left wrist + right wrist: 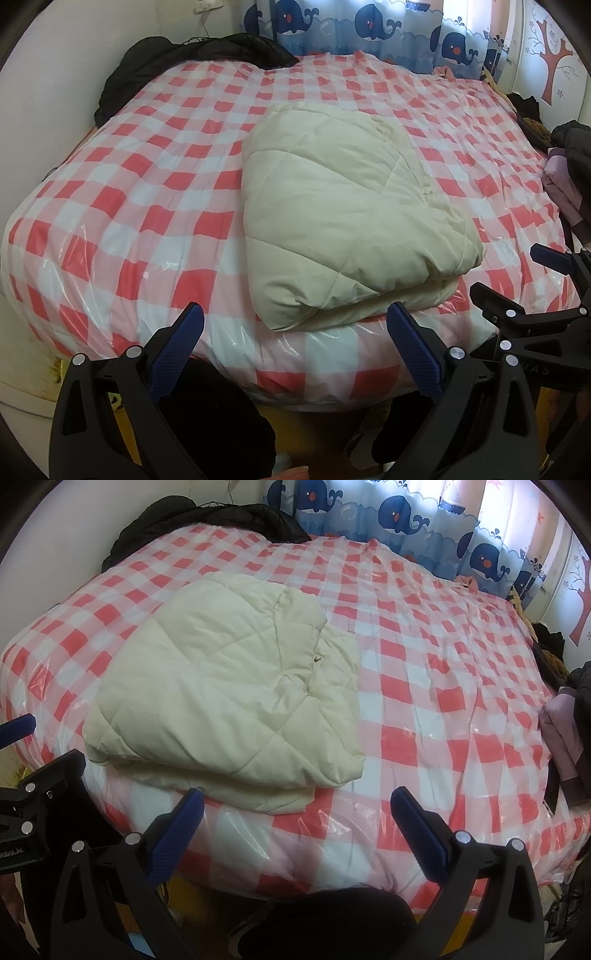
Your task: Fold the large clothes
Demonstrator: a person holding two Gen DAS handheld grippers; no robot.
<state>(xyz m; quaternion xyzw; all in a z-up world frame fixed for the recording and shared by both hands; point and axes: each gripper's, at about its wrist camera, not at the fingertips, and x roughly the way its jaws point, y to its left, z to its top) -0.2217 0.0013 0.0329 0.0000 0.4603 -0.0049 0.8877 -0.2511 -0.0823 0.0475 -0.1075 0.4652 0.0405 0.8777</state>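
Note:
A cream quilted garment [343,218] lies folded into a thick bundle on the bed [147,192], close to the near edge. In the right wrist view the same cream garment [229,690] sits left of centre on the bed [443,701]. My left gripper [295,314] hangs open just short of the bed's near edge, with nothing between its blue pads. My right gripper [297,799] is open too, its left fingertip [194,801] near the bundle's front fold. Each gripper shows at the side of the other's view. Neither touches the garment.
The bed carries a red-and-white checked cover under clear plastic. A black garment [184,55] is heaped at the far left corner. More clothes [569,716] pile at the right edge. Whale-print curtains [369,26] hang behind. A person's dark-clad legs [332,919] stand below.

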